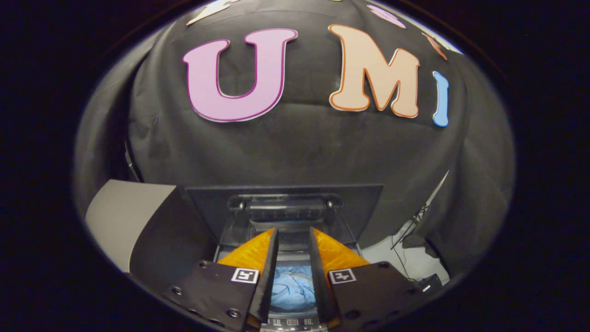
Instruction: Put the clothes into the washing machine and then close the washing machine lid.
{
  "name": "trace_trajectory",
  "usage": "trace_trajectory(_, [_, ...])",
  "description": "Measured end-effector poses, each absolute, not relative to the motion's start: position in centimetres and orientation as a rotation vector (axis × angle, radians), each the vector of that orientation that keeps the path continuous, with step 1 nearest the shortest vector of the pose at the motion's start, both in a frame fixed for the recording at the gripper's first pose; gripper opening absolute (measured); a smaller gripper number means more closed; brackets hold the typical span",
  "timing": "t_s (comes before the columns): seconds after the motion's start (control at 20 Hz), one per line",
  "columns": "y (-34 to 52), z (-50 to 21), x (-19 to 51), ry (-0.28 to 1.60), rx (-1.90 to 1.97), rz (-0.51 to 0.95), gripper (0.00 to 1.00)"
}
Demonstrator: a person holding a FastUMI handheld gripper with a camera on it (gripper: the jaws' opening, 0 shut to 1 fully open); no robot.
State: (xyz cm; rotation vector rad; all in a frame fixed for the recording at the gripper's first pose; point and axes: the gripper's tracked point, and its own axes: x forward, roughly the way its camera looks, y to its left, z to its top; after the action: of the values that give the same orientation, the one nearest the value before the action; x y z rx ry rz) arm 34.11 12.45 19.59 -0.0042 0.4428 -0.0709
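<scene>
Clothes (291, 288), a crumpled light-blue heap, lie down inside the washing machine (295, 240), showing in the gap between the two fingers of the claw (293, 240) and below them, toward 6 o'clock from the fingertips. The fingers stand apart with nothing between them; neither one presses on the cloth, and the fabric looks well beneath them, not touching.

Lid (286, 203) of the machine stands raised just beyond the fingertips, at 12 o'clock from the claw. It is a dark panel whose long axis runs 9 to 3 o'clock, across the line of the fingers, with a handle-like moulded bar near its lower middle. At 9 to 10 o'clock a pale grey surface (120, 216) sits beside the machine; what it belongs to I cannot tell.

Judging from this, the loading half seems done and the closing half is what remains. The relation that counts is lid dead ahead and upright, its broad face toward the claw: the claw would likely have to reach up past the top edge at 12 o'clock and bring it down toward 6.
</scene>
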Motion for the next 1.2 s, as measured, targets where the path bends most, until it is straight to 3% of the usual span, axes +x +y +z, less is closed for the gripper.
trace_trajectory(0.25, [13.5,22.8,39.3,0.318,0.025,-0.073,0.93])
trace_trajectory(0.65, [16.2,23.3,46.3,0.215,-0.031,-0.055,0.96])
trace_trajectory(1.2, [16.9,18.4,46.7,0.303,-0.026,-0.035,0.97])
